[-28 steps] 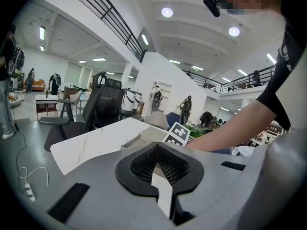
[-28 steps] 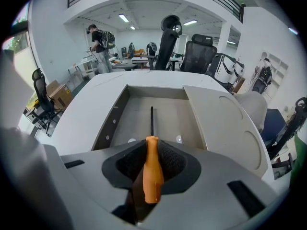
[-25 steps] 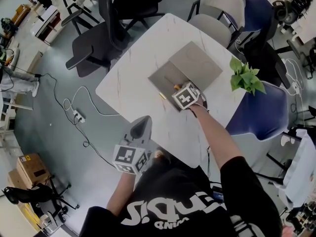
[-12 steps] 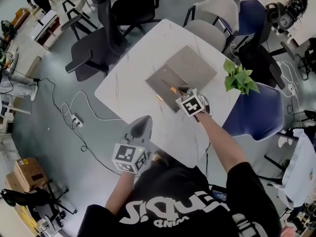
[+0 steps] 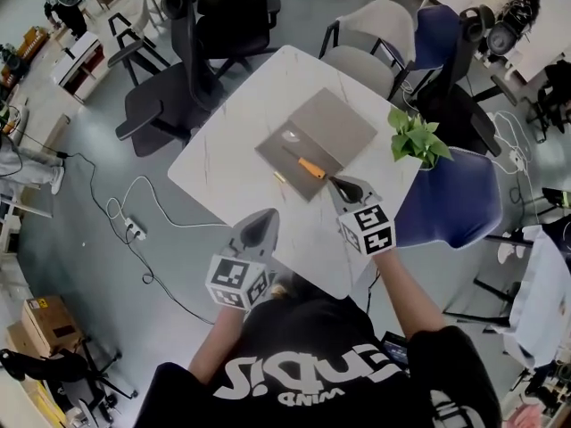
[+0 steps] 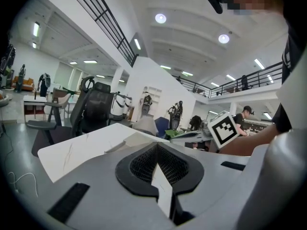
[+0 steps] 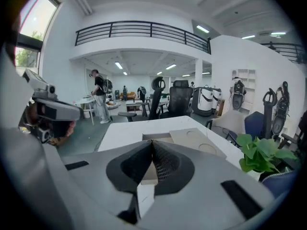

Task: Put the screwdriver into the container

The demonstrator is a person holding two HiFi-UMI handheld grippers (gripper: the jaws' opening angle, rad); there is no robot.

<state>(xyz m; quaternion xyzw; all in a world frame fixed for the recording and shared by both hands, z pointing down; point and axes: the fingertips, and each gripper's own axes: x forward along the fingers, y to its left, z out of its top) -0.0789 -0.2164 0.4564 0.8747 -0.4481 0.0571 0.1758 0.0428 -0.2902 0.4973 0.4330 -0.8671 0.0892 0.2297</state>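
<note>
Right claw (image 5: 340, 183): pressed together, empty, just beside the container's (image 5: 277, 150) near edge. Left claw (image 5: 264, 215): also closed, empty, over the desk's (image 5: 223, 159) near edge.

Screwdriver (image 5: 303, 163) lies flat in the container, long axis diagonal. Its orange handle is toward the right claw and its shaft toward the desk's far-left edge. The tip is dark and hard to make out. Both gripper views hide the screwdriver behind the claws.

Open desk lies left of the container. Plant (image 5: 415, 136) at the right edge.

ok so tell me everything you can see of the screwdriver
The screwdriver has an orange handle and a thin dark shaft. It lies flat and diagonal in the open grey container, handle toward the person. Nothing grips it; the right gripper is near the handle but apart.
</note>
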